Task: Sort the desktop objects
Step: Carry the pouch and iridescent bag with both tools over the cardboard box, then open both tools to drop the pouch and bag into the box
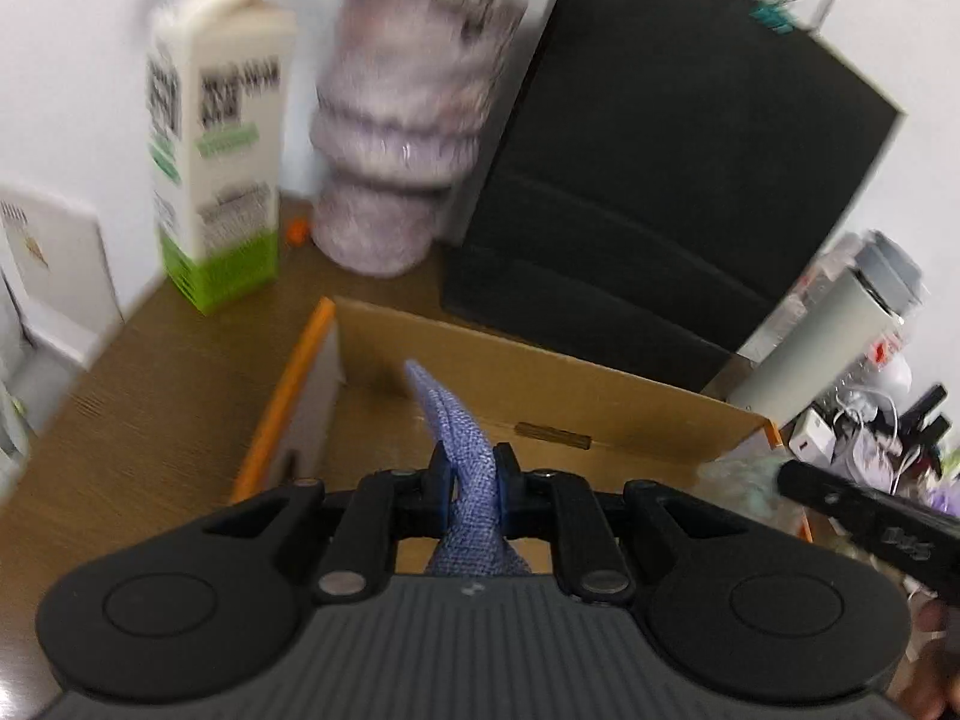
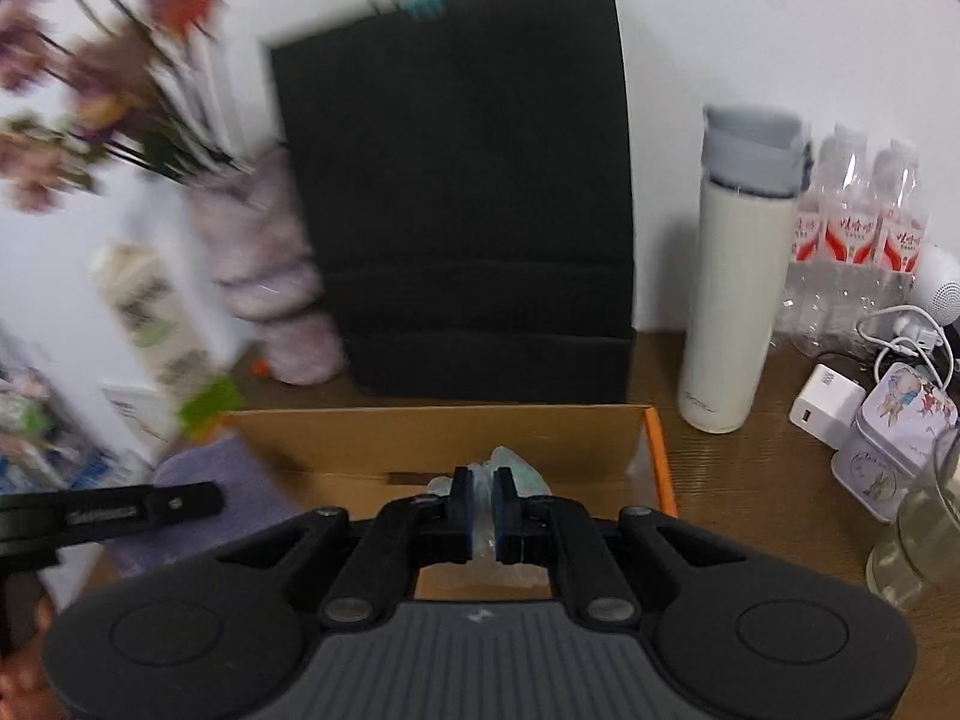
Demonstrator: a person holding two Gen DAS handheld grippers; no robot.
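Note:
My left gripper [image 1: 474, 462] is shut on a lilac woven cloth [image 1: 447, 414], which sticks out forward over an open cardboard box [image 1: 540, 372] with orange edges. My right gripper [image 2: 483, 480] is shut on a crumpled pale green see-through wrapper [image 2: 519, 474], held over the near part of the same box [image 2: 420, 438]. In the left wrist view the right gripper [image 1: 786, 471] comes in from the right with the wrapper [image 1: 738, 474] at its tip. The right wrist view shows the left gripper [image 2: 213, 498] at the left with the cloth [image 2: 210, 474] under it. Both views are blurred.
Behind the box stands a black paper bag [image 2: 456, 180], with a lilac vase of flowers [image 1: 396, 138] and a milk carton [image 1: 216, 150] to its left. To its right are a white flask [image 2: 738, 300], water bottles [image 2: 858, 228], a charger [image 2: 822, 405], a tin [image 2: 900, 444] and a glass [image 2: 918, 534].

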